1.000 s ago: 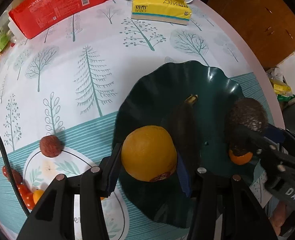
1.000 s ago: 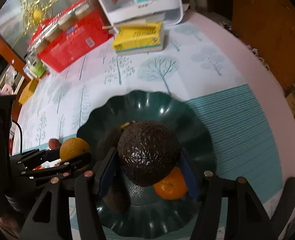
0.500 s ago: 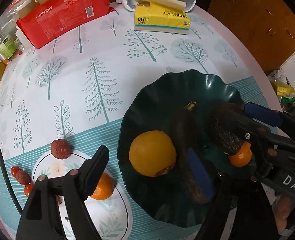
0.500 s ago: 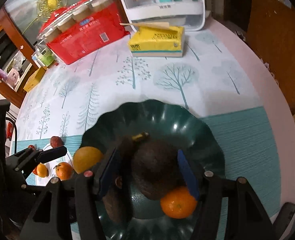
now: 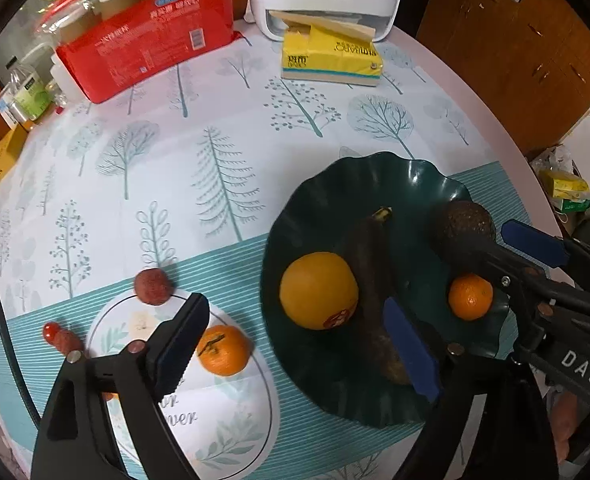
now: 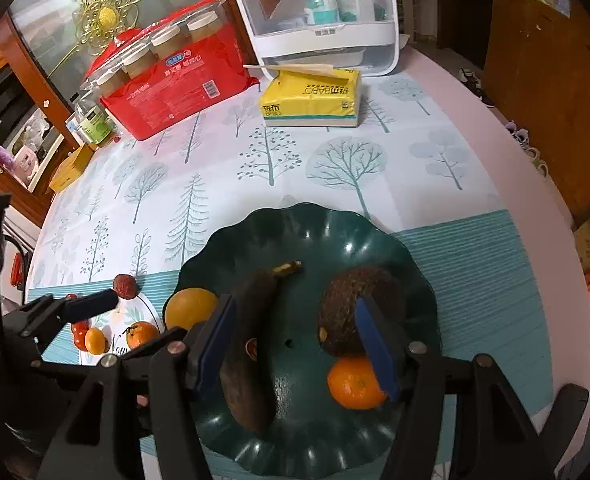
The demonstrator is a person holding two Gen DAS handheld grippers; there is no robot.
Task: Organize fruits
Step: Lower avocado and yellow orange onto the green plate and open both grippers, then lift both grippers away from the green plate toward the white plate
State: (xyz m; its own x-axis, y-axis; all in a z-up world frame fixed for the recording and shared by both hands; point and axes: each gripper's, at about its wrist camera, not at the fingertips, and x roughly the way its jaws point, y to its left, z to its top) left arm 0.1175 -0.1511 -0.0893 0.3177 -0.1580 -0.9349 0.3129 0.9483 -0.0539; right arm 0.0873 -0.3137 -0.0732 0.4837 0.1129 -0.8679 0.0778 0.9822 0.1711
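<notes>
Hovering above the dish, left gripper point(image 5: 295, 352) has jaws opening wide, nothing pinched; the big orange point(image 5: 318, 290) lies between them but untouched, sitting in the dark green scalloped plate point(image 5: 375, 184) at its left side. Right gripper point(image 6: 301, 344) about half spread over the same plate, blue pads not pressing anything; avocado point(image 6: 351, 304) just beside its right pad, cannot tell if it brushes it. Plate is glossy, wavy-rimmed, and holds orange, a blackened banana point(image 6: 251, 344) lying lengthwise down the middle, the rough pebbly avocado, and a small mandarin point(image 6: 353, 386) touching the avocado's near side. Left of plate, on a round printed patch of the tablecloth point(image 5: 215, 152), a loose mandarin point(image 5: 223, 350) with stem, just beside the left jaw. A wrinkled red lychee-like fruit point(image 5: 153, 286) sits on the patch's far edge, small red tomatoes point(image 5: 57, 336) at the table's left edge. Beyond, a wide flat stretch of tree-print cloth lies open. Far side: yellow tissue pack point(image 5: 329, 58), red cup package point(image 5: 147, 40), white plastic storage box point(image 6: 315, 12). Round table edge curves close on the right
</notes>
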